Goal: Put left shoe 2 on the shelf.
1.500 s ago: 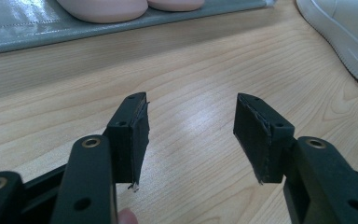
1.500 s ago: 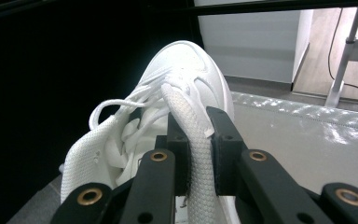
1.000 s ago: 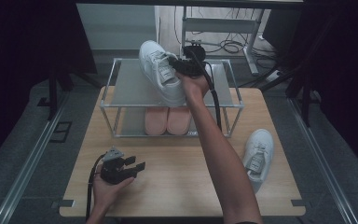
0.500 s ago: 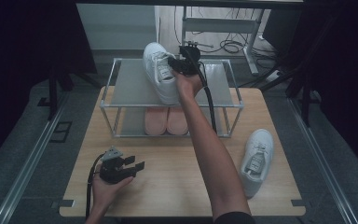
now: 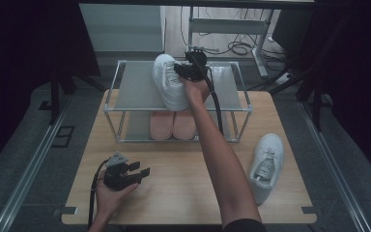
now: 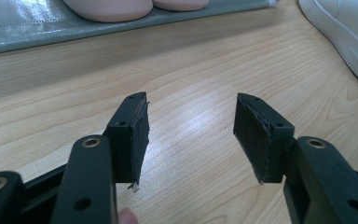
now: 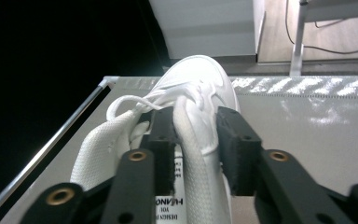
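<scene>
The surface is pale wood with a fine straight grain, standing on grey carpet in a dim room with dark curtains at both sides and cables on the floor beyond. At its far half stands a two-tier shoe rack of thin shiny metal tubing with flat grey shelves. A white sneaker of woven mesh and smooth panels, laced, rests on the top shelf. The right tongs straddle the side wall of its opening; the jaws have just been opening, and the ribbed black pads look slack against the fabric. A pair of soft pink slippers sits on the lower shelf. A second white sneaker lies on the surface at right. The left tongs rest near the front left, jaws wide with nothing between them.
</scene>
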`<move>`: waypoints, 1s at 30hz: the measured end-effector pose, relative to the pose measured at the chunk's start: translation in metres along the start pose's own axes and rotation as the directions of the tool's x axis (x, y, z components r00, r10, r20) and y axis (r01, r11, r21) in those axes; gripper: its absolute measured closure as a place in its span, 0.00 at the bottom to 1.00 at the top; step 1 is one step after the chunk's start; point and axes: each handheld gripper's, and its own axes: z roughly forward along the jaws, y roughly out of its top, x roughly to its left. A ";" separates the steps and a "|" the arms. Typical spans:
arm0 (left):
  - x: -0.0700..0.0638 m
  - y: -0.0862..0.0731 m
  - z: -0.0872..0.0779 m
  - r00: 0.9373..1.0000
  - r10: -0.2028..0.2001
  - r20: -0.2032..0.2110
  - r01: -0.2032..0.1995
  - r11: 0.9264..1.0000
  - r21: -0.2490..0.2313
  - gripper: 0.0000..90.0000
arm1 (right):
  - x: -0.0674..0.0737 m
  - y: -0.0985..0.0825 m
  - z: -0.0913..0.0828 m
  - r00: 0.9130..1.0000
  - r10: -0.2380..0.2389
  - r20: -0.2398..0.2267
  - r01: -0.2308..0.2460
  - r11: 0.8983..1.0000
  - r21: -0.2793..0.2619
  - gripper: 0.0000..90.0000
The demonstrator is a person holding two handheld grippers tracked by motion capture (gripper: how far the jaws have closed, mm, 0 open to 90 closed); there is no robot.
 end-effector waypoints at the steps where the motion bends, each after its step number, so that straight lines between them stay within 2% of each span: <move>1: 0.000 0.000 -0.001 1.000 -0.001 -0.004 0.001 1.000 -0.002 0.51 | -0.001 0.000 -0.001 1.000 -0.005 -0.006 0.005 1.000 -0.006 0.72; 4: 0.001 0.000 -0.002 1.000 -0.004 -0.006 0.004 1.000 -0.006 0.51 | -0.003 -0.001 -0.006 0.999 -0.034 -0.016 0.034 0.999 -0.016 0.69; 7: 0.001 0.000 -0.001 1.000 -0.002 -0.008 0.002 1.000 -0.005 0.51 | -0.005 -0.001 -0.012 0.998 -0.044 -0.035 0.043 0.998 -0.040 0.66; 11: -0.001 0.000 0.000 1.000 -0.001 -0.006 0.001 1.000 -0.002 0.51 | -0.007 0.003 -0.019 0.997 -0.026 -0.075 0.022 0.998 -0.062 0.60; 12: -0.001 0.000 0.000 1.000 0.001 -0.005 -0.001 1.000 -0.002 0.51 | -0.007 0.004 -0.021 0.996 -0.024 -0.086 0.018 0.998 -0.066 0.60; 19: -0.002 0.000 0.001 1.000 0.005 -0.005 -0.005 1.000 0.004 0.51 | -0.008 0.005 -0.038 0.993 -0.077 -0.087 0.072 0.996 -0.054 0.63; 30: -0.003 0.000 0.001 1.000 0.005 -0.008 -0.005 1.000 0.002 0.51 | -0.019 -0.012 -0.072 0.981 -0.151 -0.119 0.147 0.988 -0.042 0.74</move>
